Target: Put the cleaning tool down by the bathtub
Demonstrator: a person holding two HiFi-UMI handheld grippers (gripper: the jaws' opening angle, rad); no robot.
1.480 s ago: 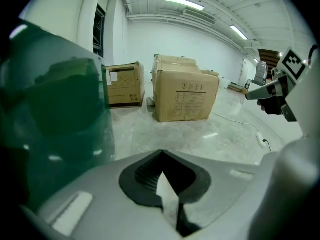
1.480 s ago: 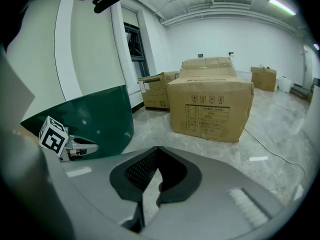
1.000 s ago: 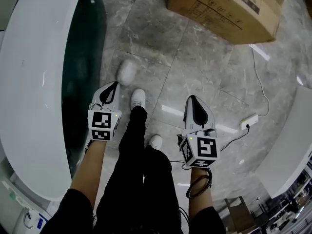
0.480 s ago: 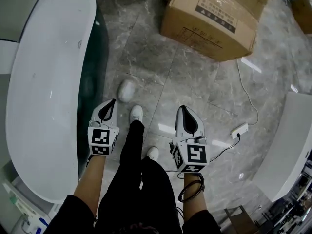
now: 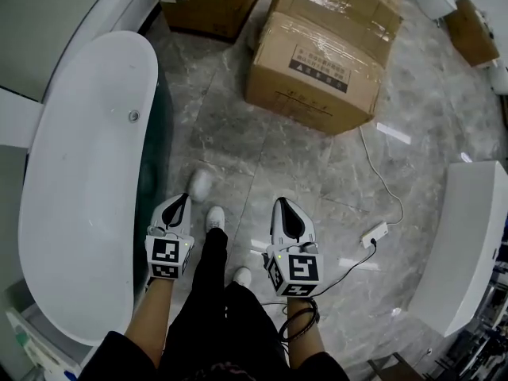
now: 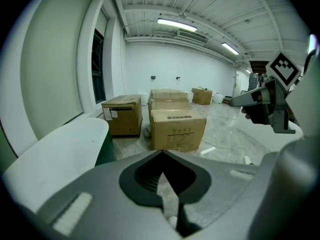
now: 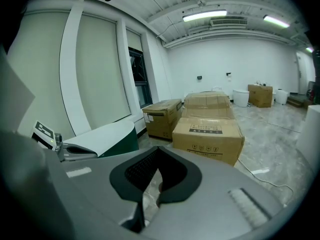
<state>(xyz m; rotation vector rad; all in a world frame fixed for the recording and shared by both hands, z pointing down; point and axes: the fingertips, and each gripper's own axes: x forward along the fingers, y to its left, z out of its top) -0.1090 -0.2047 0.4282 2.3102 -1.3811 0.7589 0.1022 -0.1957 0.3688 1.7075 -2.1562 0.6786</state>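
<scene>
Jaws of our left gripper (image 5: 185,201) and right gripper (image 5: 281,205) are closed, empty. A pale blur, probably the cleaning tool (image 5: 200,182), lies on the floor (image 5: 317,165) beside the bathtub (image 5: 79,213), at one o'clock, just beyond our left gripper.

head view looks steeply down; both gripper views face forward, seemingly low; all share cardboard box (image 5: 313,62) and bathtub (image 5: 79,189).
</scene>
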